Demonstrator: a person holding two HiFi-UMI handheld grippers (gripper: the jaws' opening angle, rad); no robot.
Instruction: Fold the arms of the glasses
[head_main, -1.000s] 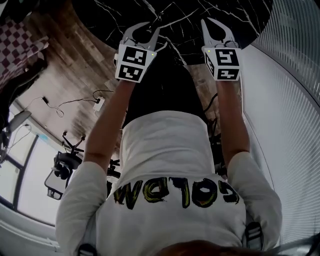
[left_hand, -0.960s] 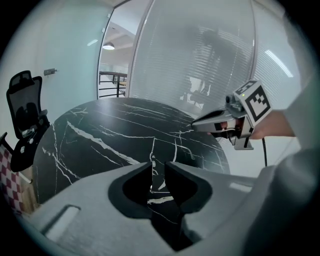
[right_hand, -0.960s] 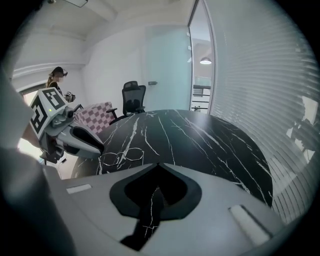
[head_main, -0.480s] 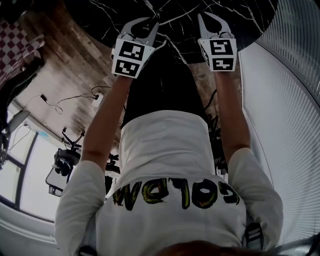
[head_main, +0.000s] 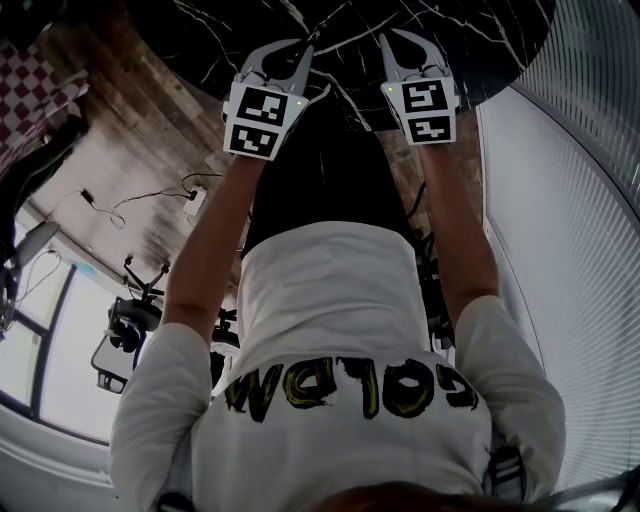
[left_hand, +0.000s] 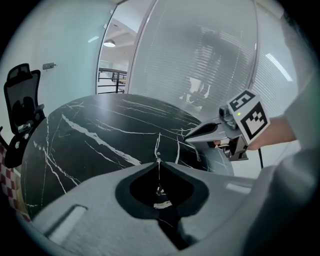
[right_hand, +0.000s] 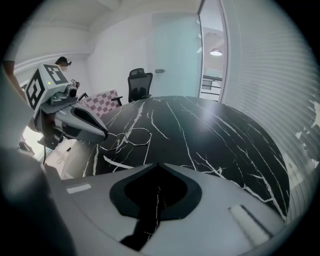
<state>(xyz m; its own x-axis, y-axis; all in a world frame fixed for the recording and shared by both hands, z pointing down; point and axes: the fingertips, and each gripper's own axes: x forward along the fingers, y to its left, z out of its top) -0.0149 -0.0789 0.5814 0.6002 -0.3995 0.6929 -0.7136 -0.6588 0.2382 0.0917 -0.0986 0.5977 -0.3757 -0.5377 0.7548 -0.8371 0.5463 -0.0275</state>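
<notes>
While both grippers have their jaws pressed together with nothing visibly held, the step in hand is the approach. The glasses (right_hand: 134, 136) lie on the table (right_hand: 225, 145), left of centre in the right gripper view, just beside the left gripper (right_hand: 104, 134); contact cannot be told. Next, the right gripper (right_hand: 159, 166) likely needs to spread its jaws and take one arm.

You held both arms stretched forward side by side, your left forearm (head_main: 205, 250) and right forearm (head_main: 462, 250) bare below the short sleeves. Your left gripper (head_main: 303, 50) and right gripper (head_main: 386, 38) pointed slantwise down over the near edge of the table (head_main: 200, 35), near each other but apart. Each pair of jaws was closed tip to tip with nothing between them. Both marker cubes faced up toward your head.
</notes>
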